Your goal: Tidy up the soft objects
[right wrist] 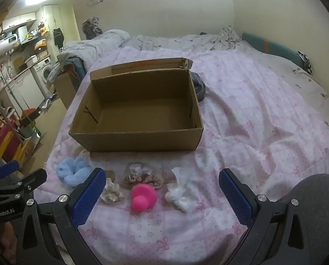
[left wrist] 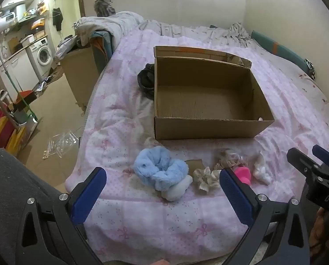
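Box: the cardboard box (right wrist: 140,112) sits open and empty on the pink quilt (right wrist: 252,114), lid flap folded back, likely to receive the soft things.
Soft objects: a row just in front of it (all outside): blue fluffy scrunchie (left wrist: 161,169), cream scrunchie (right wrist: 111,193), pink toy (right wrist: 143,198), white cloth (right wrist: 178,195).
Left gripper (left wrist: 163,182): spread wide, holding nothing, the blue scrunchie between its fingers.
Right gripper (right wrist: 161,186): equally wide, empty, framing the pink toy.
Progress: apparently nothing packed yet.

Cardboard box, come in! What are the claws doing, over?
Both claws, left and right, open, holding nothing. Cardboard box looks empty. Soft things, blue scrunchie included, on bed in front. Nothing blocking.
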The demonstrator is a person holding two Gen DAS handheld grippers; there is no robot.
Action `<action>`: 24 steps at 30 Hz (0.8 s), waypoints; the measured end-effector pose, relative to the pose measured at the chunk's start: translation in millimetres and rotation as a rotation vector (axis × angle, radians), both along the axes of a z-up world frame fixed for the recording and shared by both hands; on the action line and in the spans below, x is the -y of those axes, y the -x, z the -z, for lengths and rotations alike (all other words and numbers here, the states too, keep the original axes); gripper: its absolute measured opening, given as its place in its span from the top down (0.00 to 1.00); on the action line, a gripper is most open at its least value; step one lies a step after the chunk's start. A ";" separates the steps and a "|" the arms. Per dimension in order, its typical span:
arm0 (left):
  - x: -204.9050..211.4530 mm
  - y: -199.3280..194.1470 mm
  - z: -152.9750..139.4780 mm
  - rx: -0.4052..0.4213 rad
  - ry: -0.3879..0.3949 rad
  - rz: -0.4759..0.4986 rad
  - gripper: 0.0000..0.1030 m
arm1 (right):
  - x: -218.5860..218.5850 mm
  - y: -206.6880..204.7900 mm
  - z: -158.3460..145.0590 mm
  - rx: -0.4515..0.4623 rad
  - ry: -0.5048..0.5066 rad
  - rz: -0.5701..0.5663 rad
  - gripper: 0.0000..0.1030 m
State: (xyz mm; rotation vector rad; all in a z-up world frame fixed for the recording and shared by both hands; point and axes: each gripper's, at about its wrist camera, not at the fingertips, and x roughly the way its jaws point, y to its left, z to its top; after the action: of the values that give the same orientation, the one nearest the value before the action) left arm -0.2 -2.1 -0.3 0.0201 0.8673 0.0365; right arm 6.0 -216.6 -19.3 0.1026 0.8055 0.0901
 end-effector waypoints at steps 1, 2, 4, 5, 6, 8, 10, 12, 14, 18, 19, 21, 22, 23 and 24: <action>-0.3 0.1 -0.1 0.001 0.004 0.002 0.01 | 0.3 0.0 0.1 0.000 -0.004 0.000 0.00; 0.1 0.0 0.2 0.001 0.005 0.000 0.01 | 0.3 0.0 0.1 0.000 -0.002 -0.002 0.00; -0.9 0.8 -0.6 0.002 0.008 -0.005 0.01 | 0.0 -0.2 0.3 0.000 0.003 -0.007 0.00; -2.6 1.3 -0.6 0.002 0.009 -0.007 0.01 | -0.3 -0.3 0.4 0.000 0.006 -0.011 0.00; -4.4 1.4 -0.6 0.002 0.010 -0.010 0.01 | -0.5 -0.4 0.5 0.001 0.009 -0.015 0.00; -3.9 1.0 0.2 0.003 0.010 -0.014 0.01 | -1.0 -0.4 0.7 0.001 0.015 -0.022 0.00; -1.7 3.9 -1.3 0.007 0.004 -0.018 0.01 | 2.5 -0.1 0.5 0.001 0.000 0.001 0.00; -3.1 1.9 -1.0 0.005 -0.003 -0.027 0.01 | 4.3 -0.9 -0.2 0.001 -0.001 0.001 0.00; -2.4 2.5 -0.6 0.005 -0.005 -0.026 0.01 | 2.3 -1.4 -1.3 0.000 0.006 0.001 0.00; -2.2 2.8 -0.2 0.005 -0.003 -0.026 0.01 | 0.2 -0.9 1.1 0.000 0.005 0.001 0.00; -2.2 2.9 -0.2 0.005 -0.003 -0.026 0.01 | 0.1 -1.0 1.0 0.000 0.005 0.001 0.00; -2.4 3.0 -0.1 0.006 -0.004 -0.027 0.01 | 0.0 -1.0 0.8 -0.001 0.004 0.000 0.00; -2.3 2.7 0.2 0.004 -0.005 -0.027 0.01 | -0.2 -0.8 0.7 -0.001 0.005 0.001 0.00; -2.2 2.8 0.3 0.004 -0.004 -0.027 0.01 | -1.0 -0.3 1.2 -0.001 0.005 0.001 0.00; -2.2 3.0 0.4 0.003 -0.003 -0.028 0.01 | -1.0 -0.2 1.3 -0.001 0.004 0.002 0.00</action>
State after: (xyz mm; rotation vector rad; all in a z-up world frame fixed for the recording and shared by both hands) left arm -3.2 0.0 -0.7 0.0107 0.8641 0.0638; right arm 6.2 -215.6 -20.6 0.1000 0.8064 0.0872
